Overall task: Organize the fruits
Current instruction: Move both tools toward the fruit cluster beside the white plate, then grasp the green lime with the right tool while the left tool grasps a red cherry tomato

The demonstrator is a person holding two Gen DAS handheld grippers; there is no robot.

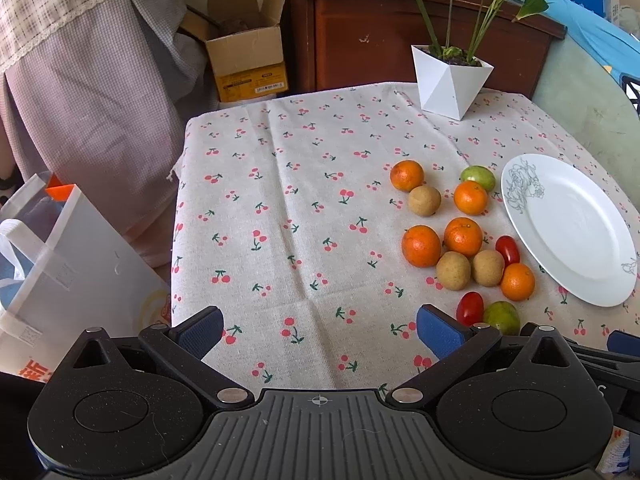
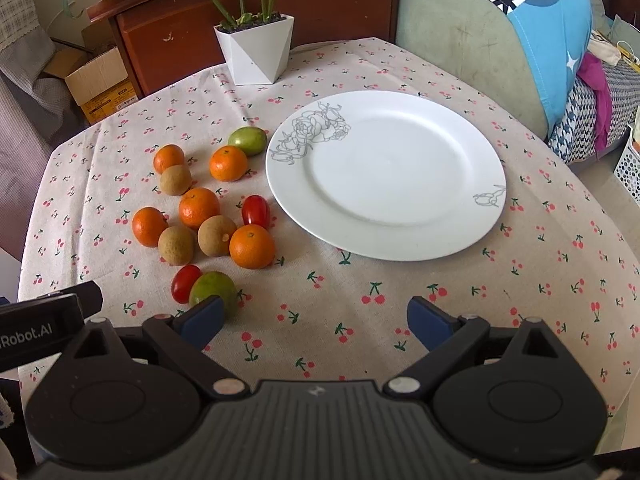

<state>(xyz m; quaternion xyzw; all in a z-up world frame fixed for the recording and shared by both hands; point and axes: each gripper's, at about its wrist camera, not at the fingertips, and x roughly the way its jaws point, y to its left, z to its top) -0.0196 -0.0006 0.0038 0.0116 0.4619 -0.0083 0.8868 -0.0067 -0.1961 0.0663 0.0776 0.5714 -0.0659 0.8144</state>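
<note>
Several fruits lie loose on the cherry-print tablecloth: several small oranges, three brown longans, two red cherry tomatoes and two green fruits. The same cluster shows in the left wrist view, with an orange at its left. A white plate with a grey flower drawing lies empty to their right; it also shows in the left wrist view. My left gripper is open and empty over the cloth, left of the fruits. My right gripper is open and empty, near the green fruit.
A white angular plant pot stands at the table's far side, also in the left wrist view. A white shopping bag stands on the floor left of the table. A cardboard box and a wooden cabinet are behind.
</note>
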